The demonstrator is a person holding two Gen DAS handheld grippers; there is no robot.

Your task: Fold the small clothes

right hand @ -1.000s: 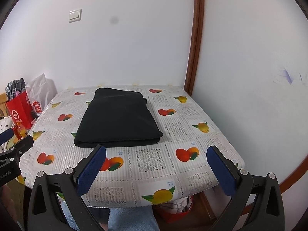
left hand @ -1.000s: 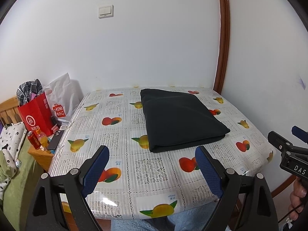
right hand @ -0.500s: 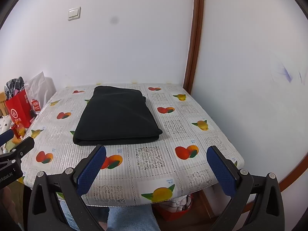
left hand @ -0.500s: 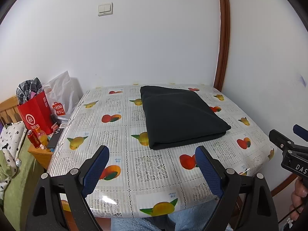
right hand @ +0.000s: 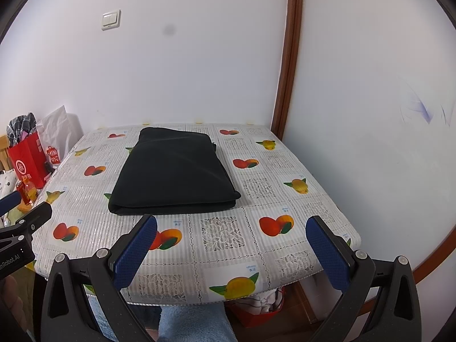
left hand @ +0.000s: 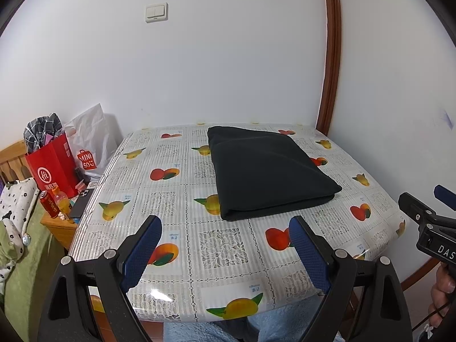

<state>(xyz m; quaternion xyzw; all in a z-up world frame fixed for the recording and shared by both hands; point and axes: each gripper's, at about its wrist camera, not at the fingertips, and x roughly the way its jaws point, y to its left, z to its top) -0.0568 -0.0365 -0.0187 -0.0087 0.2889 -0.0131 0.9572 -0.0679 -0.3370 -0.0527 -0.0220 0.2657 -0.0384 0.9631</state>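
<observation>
Cloth is the whole matter: a dark folded garment [left hand: 270,171] lies flat on the fruit-patterned surface [left hand: 222,245], toward the far edge and roughly midway between the side edges. It is already a neat, layered rectangle with its thick folded lip facing the near edge. Its long axis runs from the near edge toward the far edge, so the short side is the one presented to both tools.

Neither tool touches it. The left tool [left hand: 225,245] hangs over the near edge with both blue pads spread wide and nothing between them. The garment lies straight ahead and slightly to its right, the near-left corner of the cloth sitting just beyond the gap between the pads. The right tool [right hand: 230,245] is likewise spread wide and empty, held over the near edge. From it the garment lies ahead and to the left, with the cloth's near-right corner [right hand: 235,196] closest.

Both seem about equally far off, so neither is clearly nearer; each simply faces its own near corner. If another fold is wanted, a judgement only, the short near lip would be pinched at both corners and carried toward the far edge, halving the long axis. The stacked layers at that lip could slip apart if only the top ply is caught.

Off the left edge stand a red paper bag [left hand: 52,165] and a white shopping bag [left hand: 91,148], well apart from the cloth.
</observation>
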